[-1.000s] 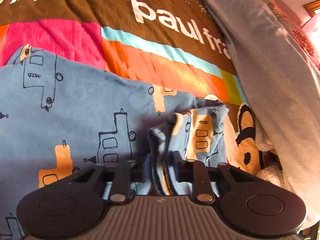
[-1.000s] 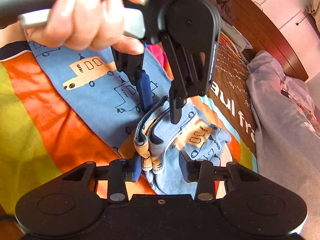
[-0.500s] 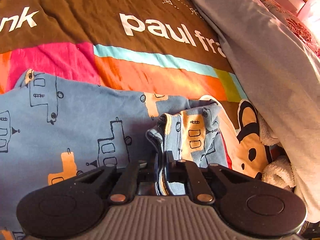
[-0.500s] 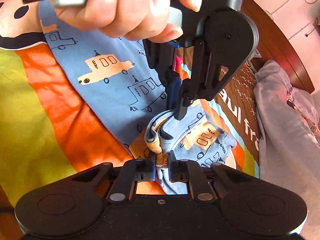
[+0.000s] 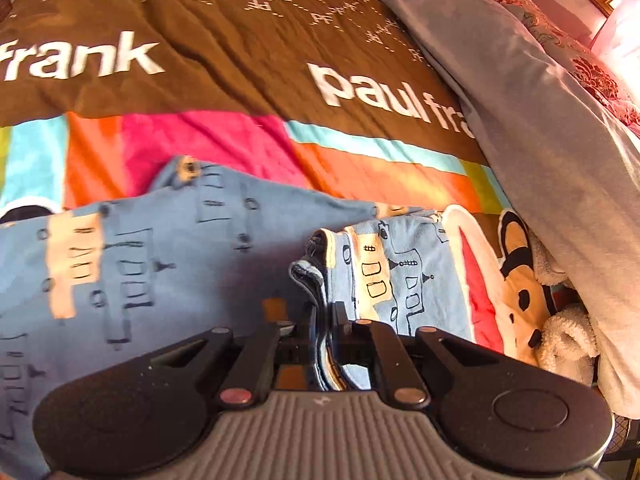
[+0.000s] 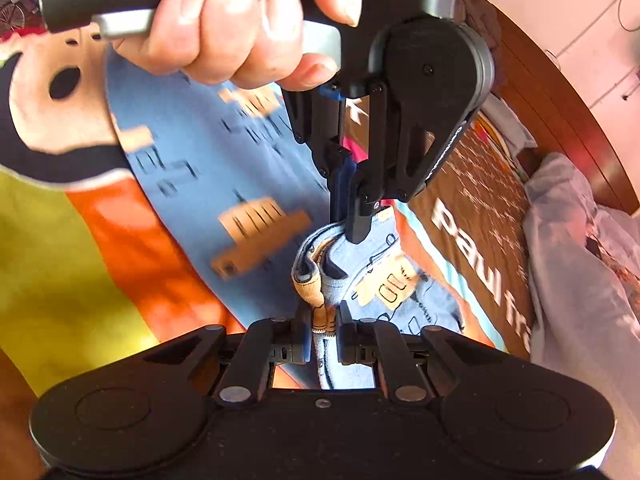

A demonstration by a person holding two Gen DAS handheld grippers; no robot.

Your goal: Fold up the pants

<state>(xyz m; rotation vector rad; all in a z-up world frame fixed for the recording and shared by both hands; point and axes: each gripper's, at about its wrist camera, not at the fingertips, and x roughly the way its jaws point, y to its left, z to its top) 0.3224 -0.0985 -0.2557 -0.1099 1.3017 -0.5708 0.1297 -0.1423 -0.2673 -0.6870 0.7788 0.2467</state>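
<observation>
Both tools, my left tool (image 5: pixel 323 312) and right tool (image 6: pixel 323 330), are clamped on one pair of blue pants (image 5: pixel 168 264), pinching its bunched edge above the bedspread (image 5: pixel 224 32), which reads "paul frank" beside a grey blanket (image 5: pixel 532 120).

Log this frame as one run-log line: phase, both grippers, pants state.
phase: fold started | left gripper: shut on pants hem | right gripper: shut on same hem | pants: end bunched, rest flat on bedspread
</observation>
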